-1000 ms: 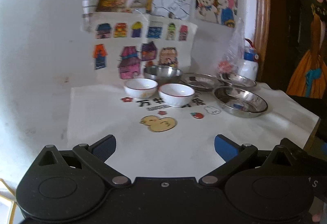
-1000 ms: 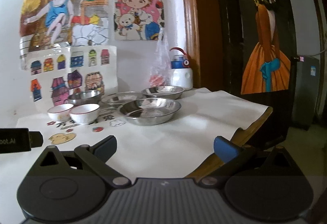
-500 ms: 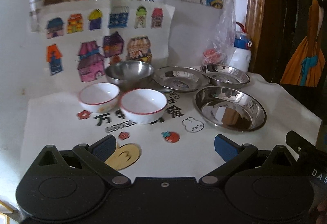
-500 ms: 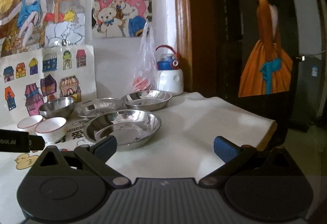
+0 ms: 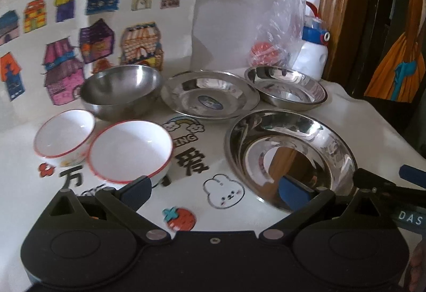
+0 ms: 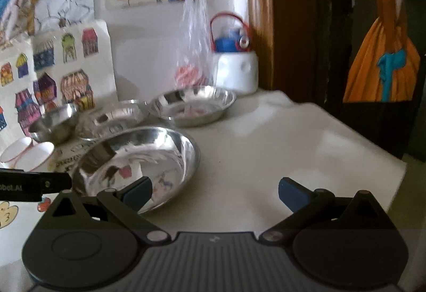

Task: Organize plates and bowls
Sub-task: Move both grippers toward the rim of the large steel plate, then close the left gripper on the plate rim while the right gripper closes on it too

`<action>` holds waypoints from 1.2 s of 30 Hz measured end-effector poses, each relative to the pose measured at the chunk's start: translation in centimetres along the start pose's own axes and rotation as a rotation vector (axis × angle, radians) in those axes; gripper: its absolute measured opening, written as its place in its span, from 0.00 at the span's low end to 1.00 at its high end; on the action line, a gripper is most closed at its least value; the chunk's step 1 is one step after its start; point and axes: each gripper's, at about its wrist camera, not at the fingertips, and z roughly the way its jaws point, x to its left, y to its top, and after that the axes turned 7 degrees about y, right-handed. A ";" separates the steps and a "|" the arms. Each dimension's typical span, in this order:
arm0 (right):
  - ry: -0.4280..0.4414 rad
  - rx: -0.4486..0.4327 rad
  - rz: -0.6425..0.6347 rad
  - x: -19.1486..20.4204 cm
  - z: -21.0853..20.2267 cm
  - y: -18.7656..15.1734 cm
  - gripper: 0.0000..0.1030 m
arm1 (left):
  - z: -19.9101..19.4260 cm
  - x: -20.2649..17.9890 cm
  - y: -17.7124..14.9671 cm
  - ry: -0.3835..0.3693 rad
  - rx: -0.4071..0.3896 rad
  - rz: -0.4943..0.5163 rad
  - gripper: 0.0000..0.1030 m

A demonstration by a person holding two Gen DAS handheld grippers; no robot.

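Observation:
Two white bowls with red rims, one nearer (image 5: 130, 151) and one farther left (image 5: 64, 133), sit on the white cloth. Behind them stand a steel bowl (image 5: 121, 91), a flat steel plate (image 5: 210, 97) and a deeper steel dish (image 5: 286, 88). A large steel plate (image 5: 290, 156) (image 6: 135, 164) lies nearest. My left gripper (image 5: 215, 190) is open, low over the cloth between the nearer white bowl and the large plate. My right gripper (image 6: 215, 192) is open too, its left fingertip (image 6: 138, 190) over the large plate's near rim.
A white bottle with a blue lid (image 6: 235, 65) and a clear plastic bag (image 6: 195, 52) stand at the back by the wooden door frame (image 6: 259, 17). Drawings cover the wall (image 5: 226, 15) behind. The table's right edge (image 6: 372, 148) drops off near the dishes.
Both grippers have moved forward and down toward the dishes, which now look much larger. The right gripper has swung left over the large steel plate. Both stay open.

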 end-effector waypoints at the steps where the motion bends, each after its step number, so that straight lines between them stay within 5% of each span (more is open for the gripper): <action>1: 0.011 0.009 -0.001 -0.1 0.5 0.2 1.00 | 0.4 -0.2 0.1 -0.007 0.011 0.000 0.96; 7: 0.063 0.041 -0.036 -0.1 2.4 0.9 0.96 | 1.8 -0.9 0.6 -0.005 0.029 -0.004 0.92; 15: 0.128 0.064 -0.012 -0.4 3.5 1.5 0.72 | 3.1 -0.9 0.9 -0.014 0.068 -0.054 0.75; 26: 0.196 0.107 0.025 -0.4 4.1 1.6 0.24 | 3.3 -1.5 1.1 -0.018 0.064 -0.075 0.17; 36: 0.146 0.064 -0.018 -0.1 2.4 2.0 0.23 | 1.4 -2.8 1.6 -0.026 -0.021 -0.028 0.17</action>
